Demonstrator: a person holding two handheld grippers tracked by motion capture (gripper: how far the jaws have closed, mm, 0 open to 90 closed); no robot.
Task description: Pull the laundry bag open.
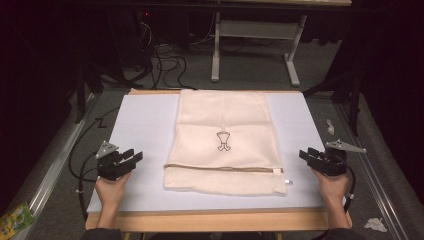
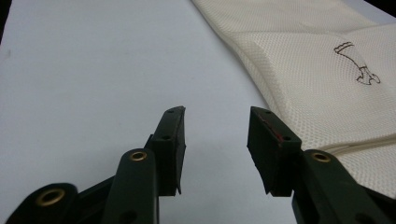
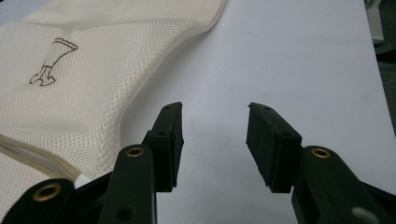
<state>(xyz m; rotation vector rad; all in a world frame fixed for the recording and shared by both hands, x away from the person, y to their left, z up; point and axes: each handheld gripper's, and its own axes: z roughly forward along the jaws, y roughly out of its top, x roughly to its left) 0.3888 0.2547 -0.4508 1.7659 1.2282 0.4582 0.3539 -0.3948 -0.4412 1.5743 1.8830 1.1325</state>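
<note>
**Q.** What lies at the centre of the scene, and where does it sit with respect to the jaws?

**A.** A cream mesh laundry bag (image 1: pixel 223 142) lies flat on the white mat (image 1: pixel 140 125), between the two grippers and touched by neither. It bears a small dark printed emblem (image 1: pixel 223 141), and a zip line (image 1: pixel 220 168) crosses it near the person's end, with a white tab (image 1: pixel 288 182) at the zip's right end. In the left gripper view the bag (image 2: pixel 317 79) lies ahead and to the right of the jaws; in the right gripper view it (image 3: pixel 84 84) lies ahead and to the left.

**Q.** How do the grippers stand?

**A.** The left gripper (image 1: pixel 133 157) and the right gripper (image 1: pixel 306 155) rest low over the mat at either side of the bag, each aimed inward. Both have their jaws spread with bare mat showing in the gap, as the left gripper view (image 2: pixel 215 140) and the right gripper view (image 3: pixel 214 140) confirm. Nothing is held.

**Q.** What could go wrong from here?

**A.** Judging from the layout, the likely work is grasping the bag's side edges. The mesh lies thin and flat against the mat, so jaws closing from above may slide over the edge and close on nothing. A pinch that catches one layer alone would separate the layers and wrinkle the bag. Unequal pulls from the two sides would skew it on the mat.
</note>
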